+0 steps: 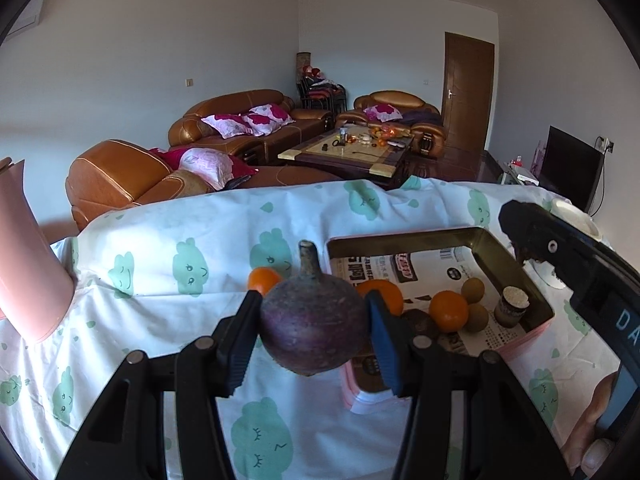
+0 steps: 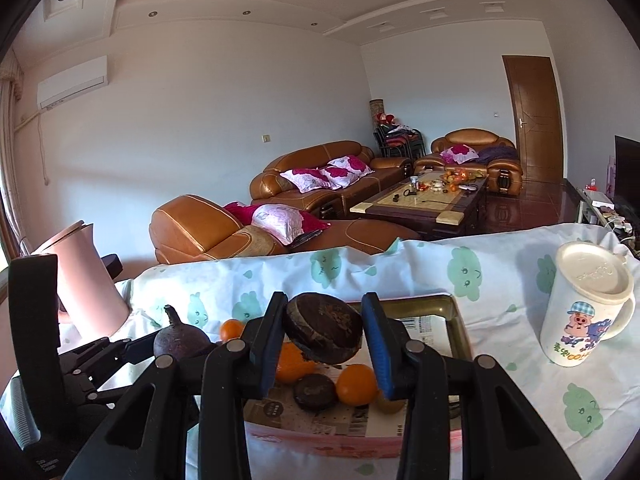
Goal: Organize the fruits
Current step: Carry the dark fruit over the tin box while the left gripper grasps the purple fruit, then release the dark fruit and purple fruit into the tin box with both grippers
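Note:
My left gripper point(image 1: 314, 322) is shut on a purple round fruit with a stem point(image 1: 314, 320), held above the tablecloth just left of the tin box point(image 1: 516, 268). The box holds oranges point(image 1: 448, 311), brown round fruits point(image 1: 473, 290) and a dark round cake point(image 1: 420, 322). One orange point(image 1: 262, 279) lies on the cloth outside the box. My right gripper point(image 2: 324, 334) is shut on a dark brown round cake point(image 2: 324, 334) above the box point(image 2: 458, 320), over oranges point(image 2: 357, 385) and another dark cake point(image 2: 315, 393). The left gripper with the purple fruit point(image 2: 180, 340) shows at left.
A pink kettle point(image 1: 28, 264) stands at the table's left, also in the right wrist view point(image 2: 86, 284). A white cartoon mug with lid point(image 2: 584, 308) stands right of the box. A small cork-topped jar point(image 1: 512, 306) sits in the box. Sofas and a coffee table lie beyond.

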Available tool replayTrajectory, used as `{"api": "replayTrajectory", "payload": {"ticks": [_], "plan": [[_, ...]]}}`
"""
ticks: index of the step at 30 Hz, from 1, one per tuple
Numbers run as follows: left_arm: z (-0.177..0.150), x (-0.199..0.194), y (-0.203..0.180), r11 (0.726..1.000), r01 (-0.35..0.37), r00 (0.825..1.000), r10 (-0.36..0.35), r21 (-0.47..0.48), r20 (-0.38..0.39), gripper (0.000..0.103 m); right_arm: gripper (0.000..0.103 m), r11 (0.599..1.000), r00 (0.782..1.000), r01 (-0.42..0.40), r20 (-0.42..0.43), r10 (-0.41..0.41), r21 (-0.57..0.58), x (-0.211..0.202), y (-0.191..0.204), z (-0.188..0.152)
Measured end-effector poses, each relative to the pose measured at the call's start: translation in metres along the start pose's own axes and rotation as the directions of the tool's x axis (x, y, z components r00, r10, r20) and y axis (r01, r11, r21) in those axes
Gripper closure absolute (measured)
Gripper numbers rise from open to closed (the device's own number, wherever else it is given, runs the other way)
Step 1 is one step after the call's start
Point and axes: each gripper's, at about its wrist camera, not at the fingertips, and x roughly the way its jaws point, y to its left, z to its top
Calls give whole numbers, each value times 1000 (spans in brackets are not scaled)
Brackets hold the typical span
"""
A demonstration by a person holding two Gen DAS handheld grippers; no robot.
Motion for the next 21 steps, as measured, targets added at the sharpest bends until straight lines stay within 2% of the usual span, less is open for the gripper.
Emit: {"api": "replayTrajectory", "payload": {"ticks": [11, 15, 21], "plan": [[15, 13, -37, 999, 43, 999, -43, 21, 2, 49, 63, 996, 996, 89, 2, -89, -2, 2, -37, 6], [20, 26, -48, 998, 70, 997, -70, 4, -23, 49, 63, 993, 992, 122, -12, -122, -6, 10, -47, 5], [18, 46, -62, 997, 74, 996, -74, -3, -57, 49, 63, 990, 989, 138, -55, -138, 8, 27, -61, 3]]}}
